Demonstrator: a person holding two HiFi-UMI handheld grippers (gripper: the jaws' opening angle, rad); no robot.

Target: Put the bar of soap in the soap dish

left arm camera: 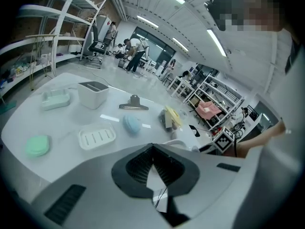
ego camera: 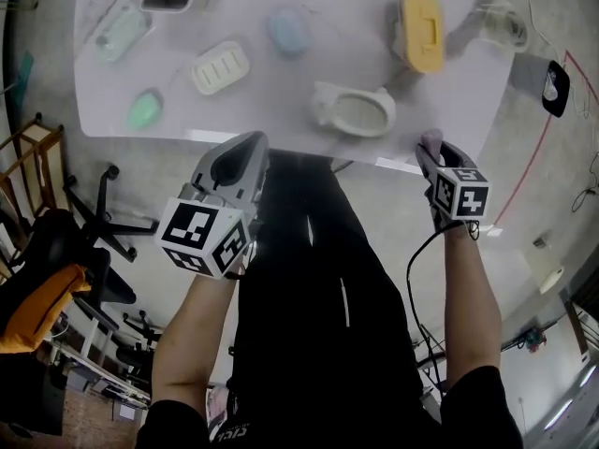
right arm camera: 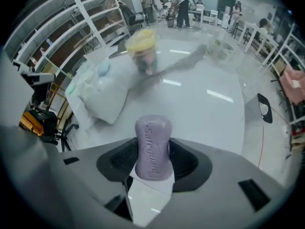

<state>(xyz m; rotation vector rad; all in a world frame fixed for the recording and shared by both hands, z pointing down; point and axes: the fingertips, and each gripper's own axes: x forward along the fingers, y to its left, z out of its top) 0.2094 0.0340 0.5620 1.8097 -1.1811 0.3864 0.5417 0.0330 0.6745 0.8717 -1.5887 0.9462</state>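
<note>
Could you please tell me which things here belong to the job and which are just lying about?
Job: purple soap bar in right gripper; white oval soap dish, likely.
Lying about: blue soap, green soap, slotted dish, binder clip.

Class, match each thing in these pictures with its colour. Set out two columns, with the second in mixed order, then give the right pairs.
Things:
1. bar of soap
2. slatted soap dish
3. soap box
4. metal clip

Colours:
a. yellow
b. silver
c. purple
d. cream

Pairs: 1-c, 2-d, 3-a, 4-b
</note>
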